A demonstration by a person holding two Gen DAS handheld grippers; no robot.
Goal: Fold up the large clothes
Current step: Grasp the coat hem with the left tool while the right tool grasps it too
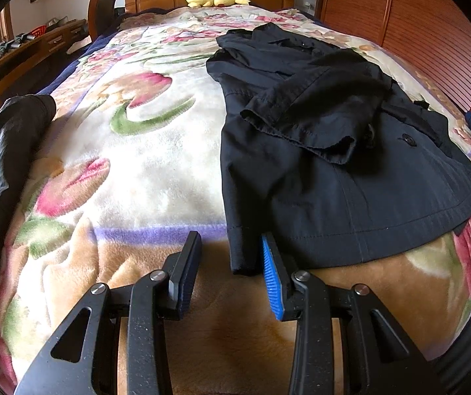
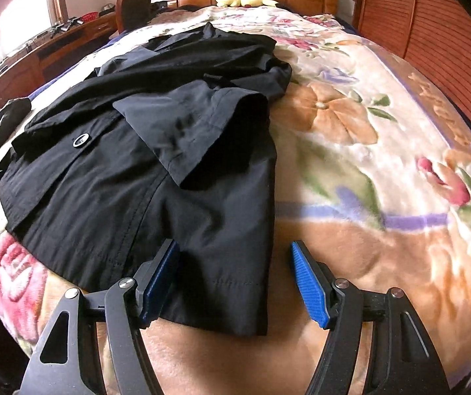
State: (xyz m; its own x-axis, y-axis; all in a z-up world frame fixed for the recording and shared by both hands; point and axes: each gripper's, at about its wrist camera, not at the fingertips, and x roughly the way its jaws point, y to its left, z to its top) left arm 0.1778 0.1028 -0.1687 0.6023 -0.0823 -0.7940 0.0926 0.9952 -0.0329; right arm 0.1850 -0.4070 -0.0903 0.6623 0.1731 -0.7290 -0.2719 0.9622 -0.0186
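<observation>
Lying partly folded on the floral blanket [image 1: 143,151], the black coat [image 1: 334,177] fills the bed's middle; left gripper [image 1: 232,263] agape at its hem corner; right gripper [image 2: 235,270] parted, straddling the hem's other corner, gripping nothing

Left gripper [image 1: 230,260]: points forward and down; jaws stand apart, partly open, pads clear of each other, nothing clamped. Its fingers [image 1: 186,273] enter the left wrist view from 6 o'clock.

Right gripper [image 2: 235,276]: points forward and down; jaws stand wider than the left pair. Its fingers [image 2: 311,283] enter from 6 o'clock, gripping nothing.
</observation>
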